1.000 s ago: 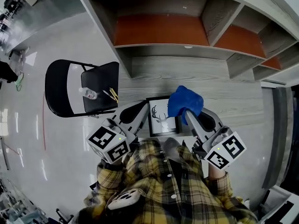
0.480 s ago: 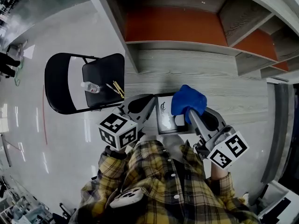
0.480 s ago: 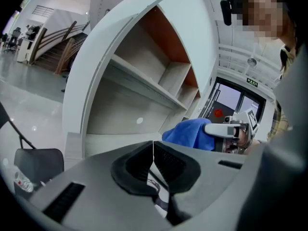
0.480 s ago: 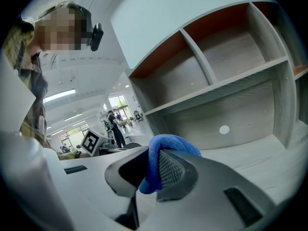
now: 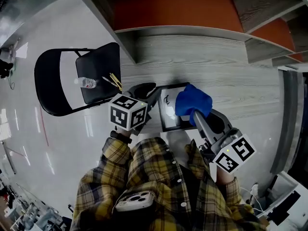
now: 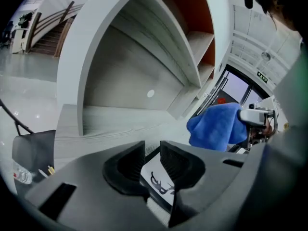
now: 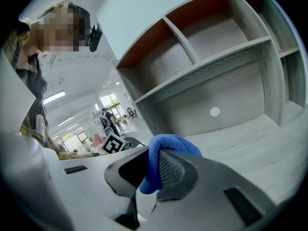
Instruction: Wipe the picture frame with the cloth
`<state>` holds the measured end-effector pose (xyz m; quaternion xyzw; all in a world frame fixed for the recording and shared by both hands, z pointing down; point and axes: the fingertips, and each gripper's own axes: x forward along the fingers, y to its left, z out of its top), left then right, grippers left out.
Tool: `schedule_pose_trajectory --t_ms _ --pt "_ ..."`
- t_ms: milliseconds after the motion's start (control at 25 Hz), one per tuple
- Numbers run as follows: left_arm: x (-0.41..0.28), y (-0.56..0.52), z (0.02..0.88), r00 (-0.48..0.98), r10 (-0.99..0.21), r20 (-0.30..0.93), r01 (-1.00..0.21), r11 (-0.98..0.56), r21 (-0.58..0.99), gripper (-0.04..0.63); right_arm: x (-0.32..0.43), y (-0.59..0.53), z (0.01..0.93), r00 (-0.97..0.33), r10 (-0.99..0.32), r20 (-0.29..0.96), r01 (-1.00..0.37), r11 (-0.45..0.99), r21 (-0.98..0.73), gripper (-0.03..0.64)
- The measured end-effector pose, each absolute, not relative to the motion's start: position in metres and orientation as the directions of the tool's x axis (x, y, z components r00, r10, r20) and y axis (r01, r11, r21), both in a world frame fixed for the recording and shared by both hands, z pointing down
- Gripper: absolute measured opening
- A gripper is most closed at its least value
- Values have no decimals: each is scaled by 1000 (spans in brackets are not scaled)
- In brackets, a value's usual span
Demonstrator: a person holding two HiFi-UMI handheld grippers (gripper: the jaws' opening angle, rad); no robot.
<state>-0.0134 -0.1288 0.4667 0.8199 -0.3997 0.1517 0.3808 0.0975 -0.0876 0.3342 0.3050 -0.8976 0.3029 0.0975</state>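
A grey wood-grain desk [image 5: 231,76] runs under orange-backed shelves [image 5: 173,8]. The picture frame [image 5: 168,113] lies flat near the desk's front edge. The left gripper [image 6: 152,153] has its fingers opening, the frame's edge showing between them, probably to steady it. The right gripper [image 7: 153,170] has its fingers clamped on the blue cloth [image 5: 192,102] over the frame's right side, ready to wipe. A folding chair [image 5: 72,81] stands beyond the desk's left end, not in the way.

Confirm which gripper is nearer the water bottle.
Left. Left gripper, jaws opening around the picture frame, is by the chair with the bottle; right gripper, gripping the cloth, is farther.
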Motion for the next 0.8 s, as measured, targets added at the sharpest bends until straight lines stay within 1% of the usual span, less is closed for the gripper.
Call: schedule_pose_trajectory --t_ms 120,200,360,800 --pt "-13 -133 495 624 -498 602 -781 -377 498 109 100 -84 345 -792 -487 368 -610 612 -504 48" --pt "-14 -134 514 622 -472 625 -783 -363 506 116 101 -81 352 -794 -481 373 -608 601 -519 49" --pt "-12 -134 537 646 -431 630 -763 -351 543 126 100 -80 363 -799 -468 377 -600 591 -539 48" --pt "-1 -128 567 589 -325 740 -780 -467 416 126 95 -71 379 -803 -451 390 -596 577 -559 48"
